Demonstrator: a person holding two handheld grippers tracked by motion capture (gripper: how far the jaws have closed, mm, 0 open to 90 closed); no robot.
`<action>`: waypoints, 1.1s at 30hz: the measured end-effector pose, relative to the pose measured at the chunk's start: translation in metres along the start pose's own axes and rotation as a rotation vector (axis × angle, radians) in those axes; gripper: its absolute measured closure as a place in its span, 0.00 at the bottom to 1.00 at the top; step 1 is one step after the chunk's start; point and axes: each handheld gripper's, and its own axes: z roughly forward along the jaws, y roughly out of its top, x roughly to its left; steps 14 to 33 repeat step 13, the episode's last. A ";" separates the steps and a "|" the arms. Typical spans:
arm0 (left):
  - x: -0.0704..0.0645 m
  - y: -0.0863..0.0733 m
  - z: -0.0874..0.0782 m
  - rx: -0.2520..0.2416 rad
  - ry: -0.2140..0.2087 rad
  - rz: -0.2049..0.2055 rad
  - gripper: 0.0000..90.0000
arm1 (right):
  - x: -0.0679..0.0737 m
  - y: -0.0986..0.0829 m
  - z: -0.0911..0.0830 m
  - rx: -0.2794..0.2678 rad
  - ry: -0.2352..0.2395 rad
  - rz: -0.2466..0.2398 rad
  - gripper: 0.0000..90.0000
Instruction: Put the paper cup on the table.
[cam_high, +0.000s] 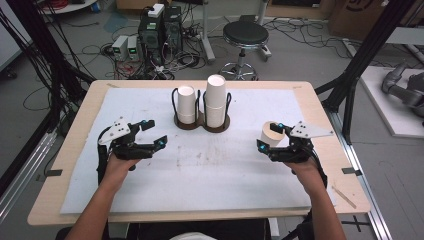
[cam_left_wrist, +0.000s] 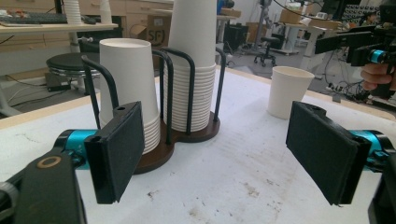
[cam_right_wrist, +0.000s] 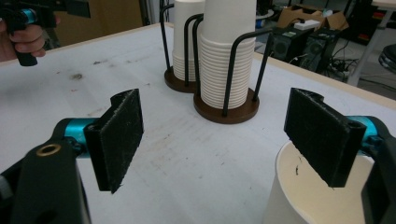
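Observation:
A dark wire cup holder (cam_high: 202, 125) stands at the back middle of the white mat, with a short stack of white paper cups (cam_high: 186, 104) and a taller stack (cam_high: 216, 100) in it. A single paper cup (cam_high: 270, 132) stands upright on the mat at the right. My right gripper (cam_high: 270, 136) is open around and above it. In the right gripper view the right jaw overlaps the cup's rim (cam_right_wrist: 299, 200), and the right gripper (cam_right_wrist: 215, 135) holds nothing. My left gripper (cam_high: 156, 131) is open and empty left of the holder, facing the stacks (cam_left_wrist: 128, 79) and the lone cup (cam_left_wrist: 289, 91).
The mat lies on a wooden table (cam_high: 75, 130). A thin wooden stick (cam_high: 345, 196) rests near the table's right front corner. Beyond the far edge are a black stool (cam_high: 245, 35), computer cases (cam_high: 160, 30) and floor cables. Black frame posts stand at both sides.

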 end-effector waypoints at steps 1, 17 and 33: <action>0.000 0.000 0.000 0.000 0.000 -0.001 0.22 | 0.000 -0.001 0.000 0.003 0.001 -0.001 0.22; -0.002 0.002 0.003 -0.020 -0.011 -0.016 0.22 | -0.002 -0.001 -0.002 0.001 0.005 0.008 0.22; -0.002 0.002 0.003 -0.020 -0.011 -0.016 0.22 | -0.002 -0.001 -0.002 0.001 0.005 0.008 0.22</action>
